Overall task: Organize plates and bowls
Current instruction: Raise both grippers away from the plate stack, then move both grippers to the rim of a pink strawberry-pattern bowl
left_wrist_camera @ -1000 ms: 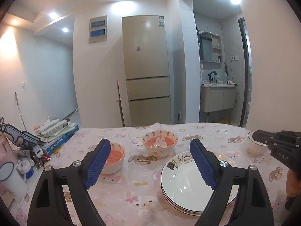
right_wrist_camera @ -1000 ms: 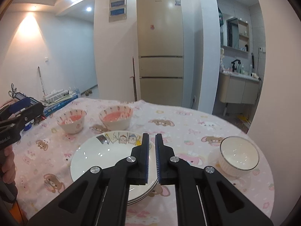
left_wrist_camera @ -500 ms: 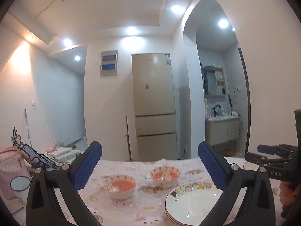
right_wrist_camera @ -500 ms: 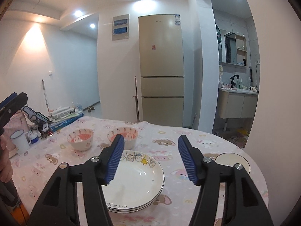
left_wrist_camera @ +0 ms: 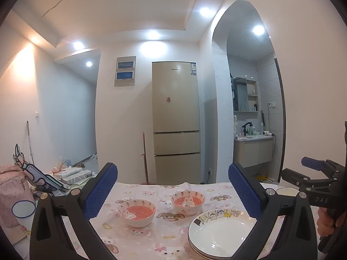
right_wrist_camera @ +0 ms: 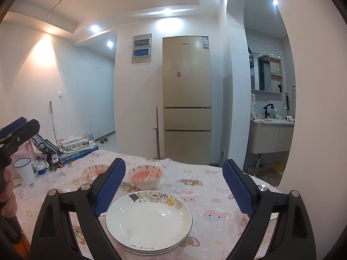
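Our left gripper [left_wrist_camera: 172, 189] has its jaws spread wide with nothing between the blue pads [left_wrist_camera: 100, 191], and it hangs level above the table. Our right gripper [right_wrist_camera: 173, 186] is opening, jaws already well apart and empty, tipped slightly down over the stack of plates [right_wrist_camera: 149, 218]. That stack sits near us, right of centre on the cartoon tablecloth [right_wrist_camera: 195, 179]; the top plate is white with small figures printed along its far rim. Beyond it are two pink bowls: the left pink bowl [left_wrist_camera: 137, 212] and the right pink bowl [left_wrist_camera: 187, 201], close together but apart, both upright, both left of and farther than the stack. A white bowl [left_wrist_camera: 286, 191] sits far right, mostly hidden behind our right gripper in the left view. Far left edge: enamel mug [right_wrist_camera: 25, 169], boxes and books [right_wrist_camera: 76, 149], pink bag [left_wrist_camera: 10, 192]. Fridge [right_wrist_camera: 187, 99] stands against the back wall, with the washbasin alcove [right_wrist_camera: 269, 134] to its right.
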The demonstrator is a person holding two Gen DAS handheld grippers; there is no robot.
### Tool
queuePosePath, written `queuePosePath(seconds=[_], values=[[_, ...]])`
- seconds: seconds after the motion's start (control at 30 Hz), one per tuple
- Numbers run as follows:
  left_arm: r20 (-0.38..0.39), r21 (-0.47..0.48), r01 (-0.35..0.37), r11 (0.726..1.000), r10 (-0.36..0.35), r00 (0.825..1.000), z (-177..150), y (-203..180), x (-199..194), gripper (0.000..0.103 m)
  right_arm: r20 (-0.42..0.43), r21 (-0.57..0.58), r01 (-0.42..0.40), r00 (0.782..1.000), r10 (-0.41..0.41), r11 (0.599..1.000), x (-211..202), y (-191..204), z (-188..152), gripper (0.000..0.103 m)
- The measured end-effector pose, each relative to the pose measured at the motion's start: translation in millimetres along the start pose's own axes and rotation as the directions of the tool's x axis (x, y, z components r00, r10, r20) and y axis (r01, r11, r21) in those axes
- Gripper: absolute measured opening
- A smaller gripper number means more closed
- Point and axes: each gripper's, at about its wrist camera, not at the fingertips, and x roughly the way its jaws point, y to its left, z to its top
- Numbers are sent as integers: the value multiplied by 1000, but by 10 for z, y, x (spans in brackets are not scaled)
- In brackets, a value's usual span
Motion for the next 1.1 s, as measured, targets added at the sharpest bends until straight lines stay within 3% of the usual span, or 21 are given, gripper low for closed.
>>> queuePosePath(seconds=[0.3, 0.5, 0.83, 1.03, 1.1], values=[[-26, -29, -30, 999, 30, 999, -73, 134, -15, 103, -6, -4, -6, 1000, 6, 1000, 21, 50, -8, 90], [-97, -42, -45, 998, 40, 994, -231, 252, 1, 103, -32, -7, -16, 999, 16, 1000, 76, 67, -68, 91], [-187, -90, -98, 991, 80, 979, -303, 622, 354, 103, -86, -6, -35, 996, 35, 999, 362, 173, -57, 91], [-137, -5, -134, 991, 132, 982, -102, 750, 680, 103, -111, 10, -77, 991, 78, 997, 754, 266, 195, 90], [-124, -5, -121, 993, 120, 985, 23, 763, 836, 103, -99, 23, -88, 991, 90, 996, 890, 272, 316, 91]])
